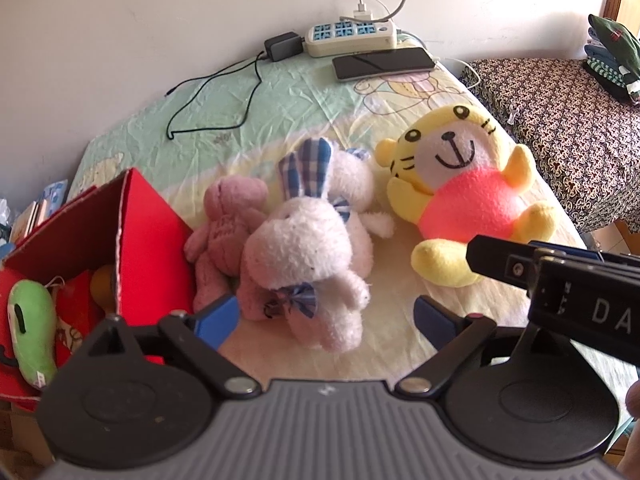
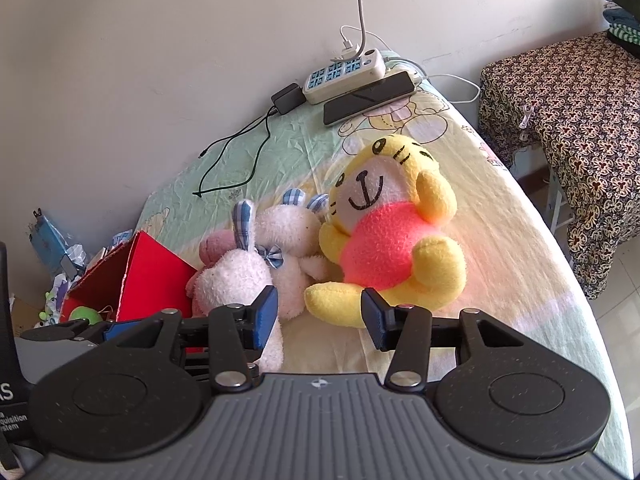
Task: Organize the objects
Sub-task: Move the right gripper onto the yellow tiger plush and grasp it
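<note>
From the left wrist, the left gripper (image 1: 326, 322) hangs with jaws wide apart over the white bunny (image 1: 308, 256), gripping nothing; a pink bear (image 1: 228, 232) lies beside the red box (image 1: 152, 240).

From the right wrist, the right gripper (image 2: 320, 316) is half-spread and empty before the yellow tiger (image 2: 392, 248) on the bed (image 2: 520, 264).

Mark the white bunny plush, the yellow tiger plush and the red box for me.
white bunny plush (image 1: 298, 236), left wrist view, on its head.
yellow tiger plush (image 2: 380, 248), right wrist view, on its pink belly.
red box (image 1: 154, 236), left wrist view, on its outer side wall.
</note>
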{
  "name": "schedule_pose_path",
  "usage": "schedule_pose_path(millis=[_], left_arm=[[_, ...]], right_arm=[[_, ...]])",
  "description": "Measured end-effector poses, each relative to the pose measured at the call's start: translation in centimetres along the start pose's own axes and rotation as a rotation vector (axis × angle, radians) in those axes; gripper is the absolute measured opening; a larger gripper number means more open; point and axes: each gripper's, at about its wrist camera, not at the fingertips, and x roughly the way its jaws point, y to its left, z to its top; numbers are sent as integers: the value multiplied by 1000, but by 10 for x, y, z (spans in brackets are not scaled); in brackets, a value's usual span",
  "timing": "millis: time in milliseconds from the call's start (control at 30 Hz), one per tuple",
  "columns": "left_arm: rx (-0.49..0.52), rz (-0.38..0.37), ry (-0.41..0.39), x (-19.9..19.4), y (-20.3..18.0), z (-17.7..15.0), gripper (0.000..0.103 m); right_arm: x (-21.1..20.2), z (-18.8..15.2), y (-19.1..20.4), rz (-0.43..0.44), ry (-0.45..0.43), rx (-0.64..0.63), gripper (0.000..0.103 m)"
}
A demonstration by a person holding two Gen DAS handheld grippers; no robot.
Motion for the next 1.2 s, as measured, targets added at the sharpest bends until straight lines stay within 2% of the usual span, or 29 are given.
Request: schedule_pose_path(millis=[267, 633, 867, 1033, 1200], left_arm=[[11, -12, 10, 6, -8, 5, 95], [49, -20, 28, 19, -21, 18, 95], [76, -34, 40, 29, -29, 29, 95], [77, -124, 22, 31, -35, 38, 95], [27, -326, -2, 39, -36, 45, 95]], right_arm=[[0, 5, -12, 8, -1, 39, 50], [2, 16, -31, 29, -17, 84, 57], [2, 27, -46, 33, -37, 91, 59], [2, 40, -61, 25, -67, 109, 62], [14, 50, -84, 4, -52, 153, 64]])
